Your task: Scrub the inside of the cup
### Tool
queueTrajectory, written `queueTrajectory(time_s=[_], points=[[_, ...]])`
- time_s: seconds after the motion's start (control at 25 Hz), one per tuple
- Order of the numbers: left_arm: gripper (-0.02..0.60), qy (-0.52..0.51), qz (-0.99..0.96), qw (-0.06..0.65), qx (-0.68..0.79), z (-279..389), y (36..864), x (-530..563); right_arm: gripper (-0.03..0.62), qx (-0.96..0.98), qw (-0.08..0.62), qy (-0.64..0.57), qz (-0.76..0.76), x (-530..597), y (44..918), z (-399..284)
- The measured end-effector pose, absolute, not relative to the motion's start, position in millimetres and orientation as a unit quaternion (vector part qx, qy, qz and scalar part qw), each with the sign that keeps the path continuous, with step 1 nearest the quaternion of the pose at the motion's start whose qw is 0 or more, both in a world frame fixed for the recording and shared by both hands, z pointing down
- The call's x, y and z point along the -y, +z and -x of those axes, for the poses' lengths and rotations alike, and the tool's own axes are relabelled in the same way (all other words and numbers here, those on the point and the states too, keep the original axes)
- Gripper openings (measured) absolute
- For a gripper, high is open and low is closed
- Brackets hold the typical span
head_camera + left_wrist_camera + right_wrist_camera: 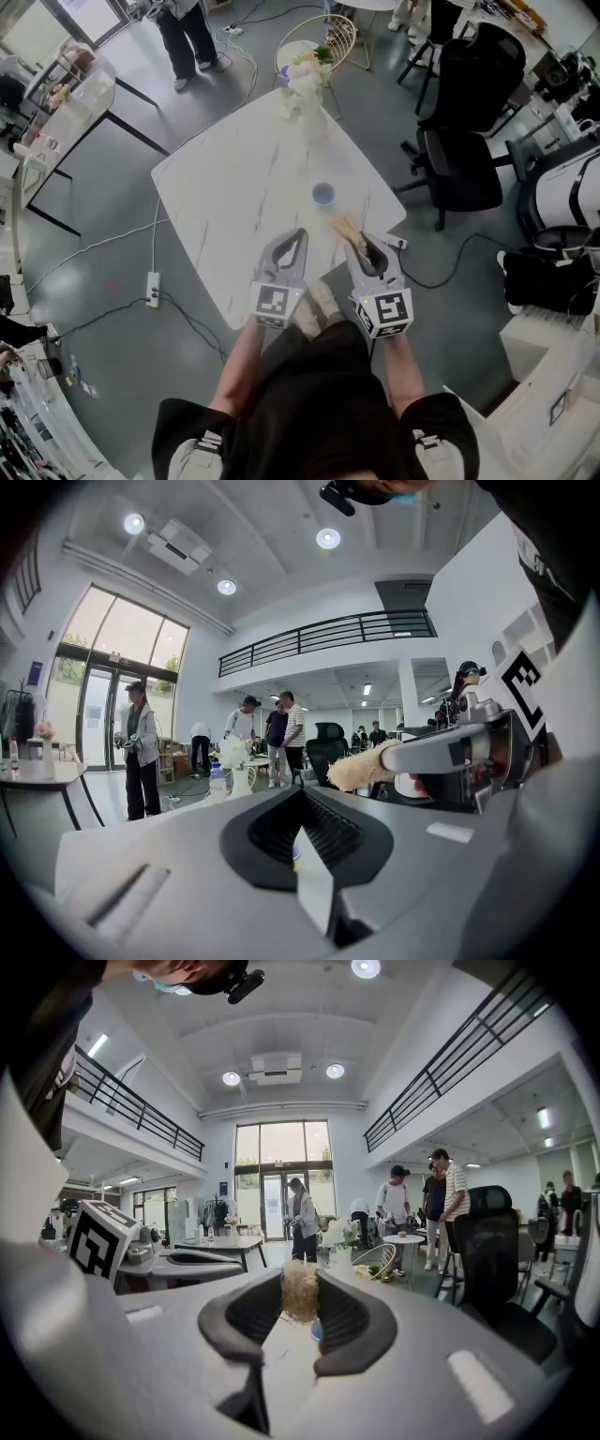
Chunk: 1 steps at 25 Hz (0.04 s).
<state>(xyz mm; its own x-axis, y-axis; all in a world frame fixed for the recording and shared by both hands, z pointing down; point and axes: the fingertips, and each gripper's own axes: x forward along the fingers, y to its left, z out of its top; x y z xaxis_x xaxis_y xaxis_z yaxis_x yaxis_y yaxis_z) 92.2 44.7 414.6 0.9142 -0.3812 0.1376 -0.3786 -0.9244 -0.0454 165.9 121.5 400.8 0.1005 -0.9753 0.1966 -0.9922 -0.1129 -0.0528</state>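
Right gripper view: my right gripper (302,1309) clamped narrow on tan fibrous scrubbing brush (300,1288), tuft poking past tips. Left gripper (300,803) pinched fully together, nothing in it, held beside right one over near table edge. Small blue cup (323,195) stands upright just ahead of brush on white marble-pattern table (216,187), nothing touching it. My plan: spread left jaws, grip cup wall to steady first, then lower brush straight in and twist against wall. Risk: unheld cup skids or tips.
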Motion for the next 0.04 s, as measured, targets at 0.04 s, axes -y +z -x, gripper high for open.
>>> queueTrajectory(time_s=[0.04], points=[[0.008,-0.07,0.979,0.008,-0.193,-92.7,412.5,-45.6,0.105,0.664,0.046,0.091,-0.74,-121.9,400.1,-165.8]])
